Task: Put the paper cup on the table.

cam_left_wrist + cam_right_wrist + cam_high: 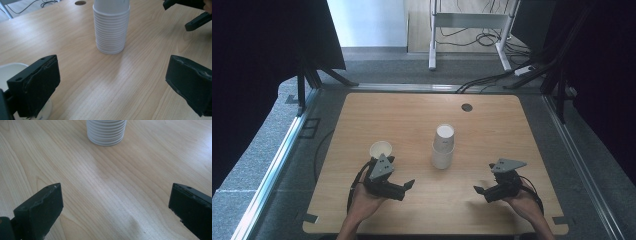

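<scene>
A stack of white paper cups (443,146) stands upside down near the middle of the wooden table (362,115). One single white cup (380,149) stands upright to its left. My left gripper (406,190) is open just in front of the single cup and points right toward the stack (111,27). The single cup's rim (10,70) peeks out behind its left jaw. My right gripper (482,194) is open at the front right and points left toward the stack's base (106,131). Both grippers, left (112,85) and right (115,210), hold nothing. The right gripper (177,16) faces the left one.
A round cable hole (467,107) lies near the table's far edge. Beyond the table stand a white desk frame (469,20) and floor cables (484,80). Dark curtains hang on both sides. Bare wood lies between the two grippers.
</scene>
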Demonstrator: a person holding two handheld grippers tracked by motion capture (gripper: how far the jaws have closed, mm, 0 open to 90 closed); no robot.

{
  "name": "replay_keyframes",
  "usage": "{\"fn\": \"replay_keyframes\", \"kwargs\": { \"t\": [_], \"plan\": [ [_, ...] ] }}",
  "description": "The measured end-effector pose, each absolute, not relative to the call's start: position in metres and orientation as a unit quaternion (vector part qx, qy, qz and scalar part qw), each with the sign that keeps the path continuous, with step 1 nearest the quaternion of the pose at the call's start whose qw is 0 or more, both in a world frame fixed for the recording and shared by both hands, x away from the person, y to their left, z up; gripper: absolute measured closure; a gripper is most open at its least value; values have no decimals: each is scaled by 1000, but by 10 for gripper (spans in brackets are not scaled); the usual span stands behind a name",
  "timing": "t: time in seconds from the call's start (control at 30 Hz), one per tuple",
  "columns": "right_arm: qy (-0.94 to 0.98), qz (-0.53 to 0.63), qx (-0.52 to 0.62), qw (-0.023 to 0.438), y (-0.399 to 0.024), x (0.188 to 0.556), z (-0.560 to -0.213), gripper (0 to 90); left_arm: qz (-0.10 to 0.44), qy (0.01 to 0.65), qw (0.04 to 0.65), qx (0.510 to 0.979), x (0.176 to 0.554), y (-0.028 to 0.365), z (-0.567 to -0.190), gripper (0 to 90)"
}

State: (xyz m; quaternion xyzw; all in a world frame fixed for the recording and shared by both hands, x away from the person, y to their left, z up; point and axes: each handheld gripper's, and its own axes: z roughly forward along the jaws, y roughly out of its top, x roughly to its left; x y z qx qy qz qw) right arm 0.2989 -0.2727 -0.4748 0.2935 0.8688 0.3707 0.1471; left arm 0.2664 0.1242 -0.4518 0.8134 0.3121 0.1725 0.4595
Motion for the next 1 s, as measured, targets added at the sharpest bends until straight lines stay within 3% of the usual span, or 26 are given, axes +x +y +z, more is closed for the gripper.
{"fn": "replay_keyframes", "kwargs": {
  "t": [0.27,0.6,1.0],
  "plan": [
    [876,358,289,143,-269,295,-485,0,155,320,453,818,263,115,-482,0],
    [885,341,284,141,-266,293,-501,0,135,322,394,850,262,99,-516,0],
    [882,349,295,116,-269,295,-519,0,112,330,336,875,265,91,-521,0]
  ]
}}
